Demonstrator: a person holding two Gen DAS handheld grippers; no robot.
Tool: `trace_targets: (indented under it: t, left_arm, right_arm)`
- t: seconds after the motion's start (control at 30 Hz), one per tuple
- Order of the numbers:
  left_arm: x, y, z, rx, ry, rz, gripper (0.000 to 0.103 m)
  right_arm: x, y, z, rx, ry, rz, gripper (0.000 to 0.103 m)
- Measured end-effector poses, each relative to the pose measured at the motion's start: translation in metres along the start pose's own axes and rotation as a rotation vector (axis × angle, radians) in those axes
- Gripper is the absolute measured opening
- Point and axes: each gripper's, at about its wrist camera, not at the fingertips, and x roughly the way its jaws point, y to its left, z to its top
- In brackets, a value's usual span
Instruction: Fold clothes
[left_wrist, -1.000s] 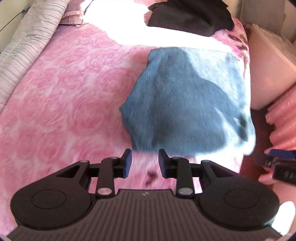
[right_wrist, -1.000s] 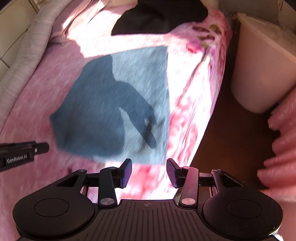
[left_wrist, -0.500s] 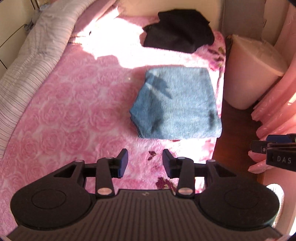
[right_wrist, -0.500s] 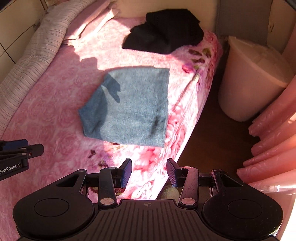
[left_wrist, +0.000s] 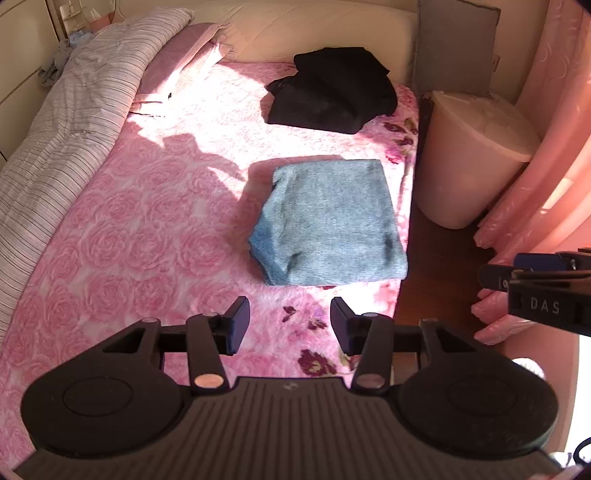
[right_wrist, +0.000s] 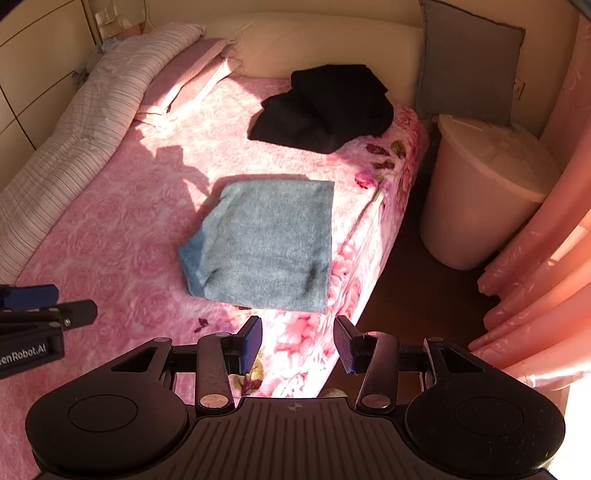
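Observation:
A folded blue-grey garment (left_wrist: 328, 225) lies flat on the pink rose-patterned bed (left_wrist: 147, 236), near its right edge; it also shows in the right wrist view (right_wrist: 266, 243). A black garment (left_wrist: 332, 90) lies crumpled farther back near the headboard, also in the right wrist view (right_wrist: 325, 107). My left gripper (left_wrist: 289, 321) is open and empty, held above the bed short of the folded garment. My right gripper (right_wrist: 298, 345) is open and empty, above the bed's right edge. Each gripper shows at the edge of the other's view.
A striped quilt (left_wrist: 62, 122) lies bunched along the bed's left side. A pale lidded bin (left_wrist: 469, 155) stands on the dark floor right of the bed, beside pink curtains (left_wrist: 546, 166). A grey cushion (right_wrist: 469, 62) leans at the headboard corner.
Both grippers have pulled back and up from the folded blue-grey garment, which now lies farther off and smaller in view. Both stay open and empty.

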Motion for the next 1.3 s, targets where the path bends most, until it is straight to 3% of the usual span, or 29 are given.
trace_targets:
  t: [0.3, 0.67, 1.07, 1.3]
  left_arm:
    - [-0.011, 0.002, 0.008, -0.011, -0.015, -0.038, 0.044]
    - [0.009, 0.006, 0.016, -0.047, 0.027, -0.063, 0.046]
    - [0.068, 0.026, 0.042, -0.148, 0.101, -0.065, 0.049]
    - [0.126, 0.055, 0.060, -0.254, 0.138, -0.135, 0.049]
  right_arm:
    - [-0.023, 0.006, 0.011, -0.018, -0.063, -0.014, 0.047]
    - [-0.012, 0.000, 0.023, -0.016, -0.039, -0.034, 0.047]
    - [0.042, -0.016, 0.054, -0.014, 0.064, -0.011, 0.047]
    - [0.096, -0.053, 0.077, 0.088, 0.141, 0.081, 0.047]
